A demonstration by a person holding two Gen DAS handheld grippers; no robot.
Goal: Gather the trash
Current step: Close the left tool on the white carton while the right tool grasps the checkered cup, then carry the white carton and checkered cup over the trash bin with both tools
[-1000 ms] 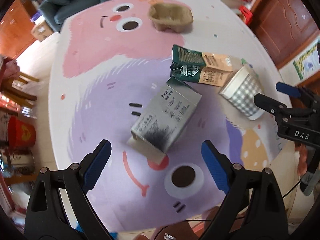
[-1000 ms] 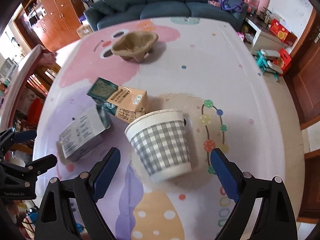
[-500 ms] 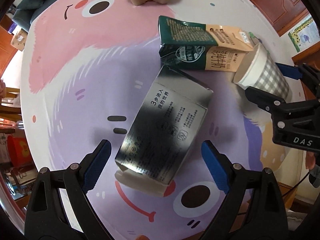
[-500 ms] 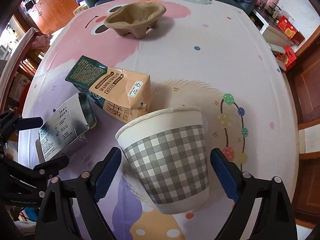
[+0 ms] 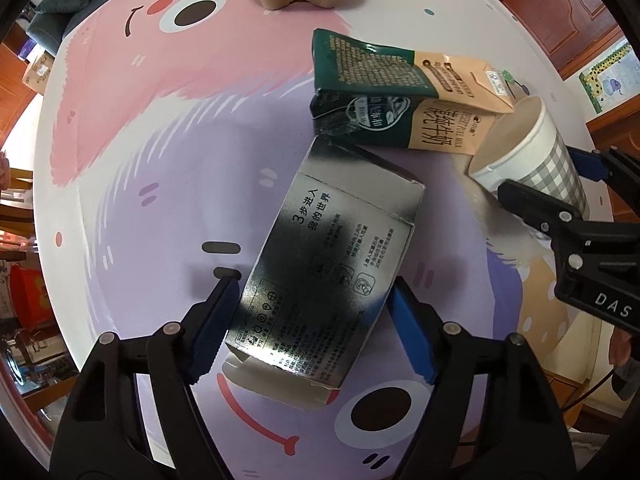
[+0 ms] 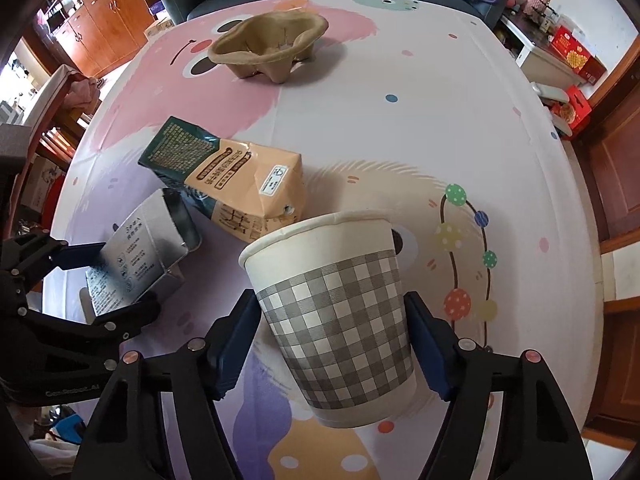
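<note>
Two grippers are each set about a separate piece of trash on the cartoon-print tablecloth. Nearest in the left wrist view, the left gripper straddles the lower end of the silver carton, which lies flat with its open flaps toward the camera. The left pad appears to touch the carton's edge; the right pad sits just beside the other edge. Whether the tongs are truly clamped or only closing cannot be told.

In the right wrist view, the right gripper brackets the checked paper cup, which is tilted with its mouth away from the camera. Both pads lie against the cup wall, and the cup seems pinched.

Beyond these, the milk carton lies on its side, touching or nearly touching both the cup rim and the silver carton's far end. Farthest off, the pulp cup tray sits alone, well apart from the rest.

Judgement: the grasping step is in hand on both sides. The next move calls for firm closure on the silver carton, then lifting both items clear without dragging the milk carton along. No bin is visible.
</note>
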